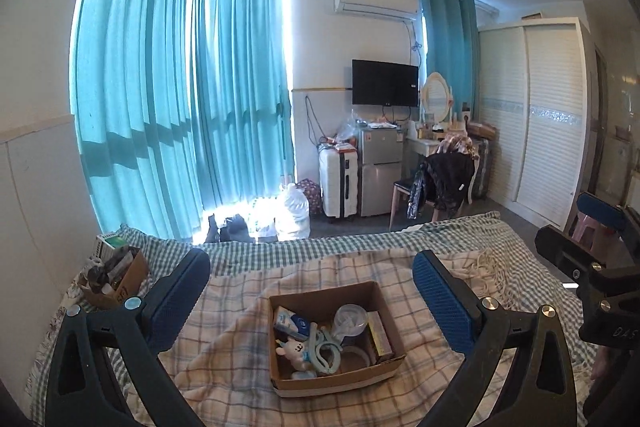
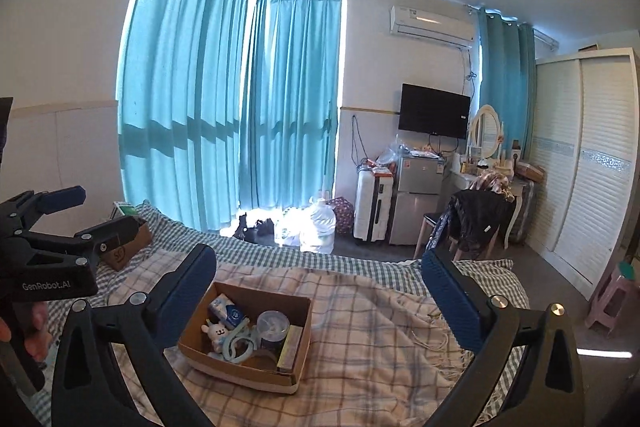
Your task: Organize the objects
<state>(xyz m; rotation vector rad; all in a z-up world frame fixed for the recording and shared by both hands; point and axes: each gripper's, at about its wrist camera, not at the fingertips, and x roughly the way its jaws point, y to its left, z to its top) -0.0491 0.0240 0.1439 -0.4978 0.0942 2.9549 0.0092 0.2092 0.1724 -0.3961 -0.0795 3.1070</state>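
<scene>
Both tools are hanging above the bed [image 1: 248, 339] with jaws spread wide and gripping nothing. The cardboard box [image 1: 336, 379] of small items is sitting on the plaid blanket [image 2: 380, 339], ahead of and below the left tool [image 1: 312, 291], left of the right tool [image 2: 320, 291].

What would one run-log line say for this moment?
left gripper: open, empty | right gripper: open, empty | cardboard box: on plaid blanket, filled with small items | phase: both grippers clear of box
</scene>
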